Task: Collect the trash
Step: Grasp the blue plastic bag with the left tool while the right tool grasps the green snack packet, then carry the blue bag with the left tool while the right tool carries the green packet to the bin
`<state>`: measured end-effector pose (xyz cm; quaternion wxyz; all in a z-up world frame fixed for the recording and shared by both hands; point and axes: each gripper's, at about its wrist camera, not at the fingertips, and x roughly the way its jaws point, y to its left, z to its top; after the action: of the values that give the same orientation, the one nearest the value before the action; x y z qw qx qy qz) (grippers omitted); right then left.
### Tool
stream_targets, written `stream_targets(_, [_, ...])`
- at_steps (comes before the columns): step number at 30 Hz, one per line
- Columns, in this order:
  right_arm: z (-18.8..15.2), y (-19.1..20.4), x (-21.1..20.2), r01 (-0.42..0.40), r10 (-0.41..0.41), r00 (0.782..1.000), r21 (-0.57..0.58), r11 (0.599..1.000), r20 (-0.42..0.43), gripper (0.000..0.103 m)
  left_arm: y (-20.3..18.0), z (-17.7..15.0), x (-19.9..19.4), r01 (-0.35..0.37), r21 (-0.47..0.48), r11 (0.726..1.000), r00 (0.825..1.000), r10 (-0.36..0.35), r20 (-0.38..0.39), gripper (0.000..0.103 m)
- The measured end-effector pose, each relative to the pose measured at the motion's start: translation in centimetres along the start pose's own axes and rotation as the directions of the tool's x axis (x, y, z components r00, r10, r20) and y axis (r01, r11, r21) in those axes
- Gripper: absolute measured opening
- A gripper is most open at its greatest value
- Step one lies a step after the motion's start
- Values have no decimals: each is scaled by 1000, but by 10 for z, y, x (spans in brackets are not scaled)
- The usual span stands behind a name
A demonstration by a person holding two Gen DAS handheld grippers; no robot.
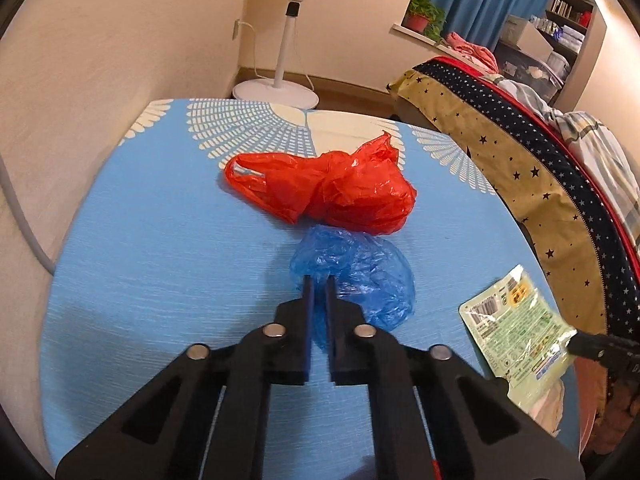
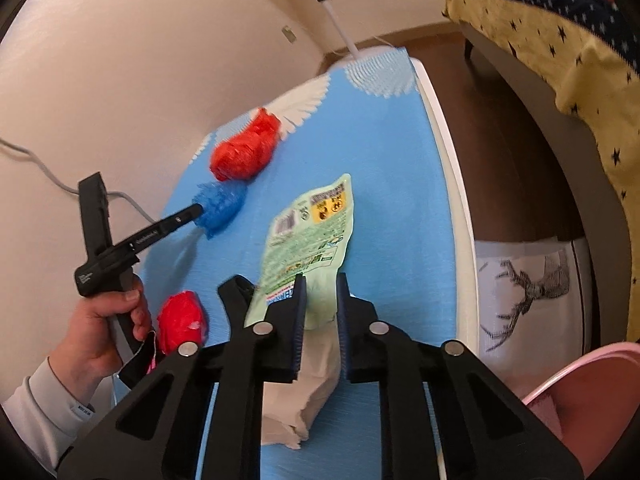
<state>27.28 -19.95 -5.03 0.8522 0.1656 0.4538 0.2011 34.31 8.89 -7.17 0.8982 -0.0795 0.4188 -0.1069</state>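
Observation:
A crumpled blue plastic bag (image 1: 360,276) lies mid-table on the blue cloth (image 1: 160,260). My left gripper (image 1: 320,282) is shut on its near edge, with thin film pinched between the fingers. Just behind it lies a red plastic bag (image 1: 332,192). In the right wrist view my right gripper (image 2: 320,282) is shut on the lower end of a green printed pouch (image 2: 312,228), above a white crumpled tissue (image 2: 308,396). The same pouch (image 1: 516,328) shows at the right of the left view. A small red wad (image 2: 182,320) lies near the person's hand (image 2: 100,324).
A white fan stand (image 1: 288,48) rises beyond the table's far end. A bed with a star-patterned cover (image 1: 520,168) runs along the right. Below the table's right edge are a deer-print white bag (image 2: 528,288) and a pink bin (image 2: 580,400). A grey cable (image 2: 36,164) runs along the wall.

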Motion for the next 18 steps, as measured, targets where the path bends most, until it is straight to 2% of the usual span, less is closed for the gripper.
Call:
stream_targets(8, [6,29,-28,-11,21,995,-108,994,95,2,-3,5,-22,-24,24,999,999,23,28,1])
stream_targets(18, [3,56,-61,48,-9,982,-203,978,190,2,-30,3,-67,-31,69,997,996,25,87,1])
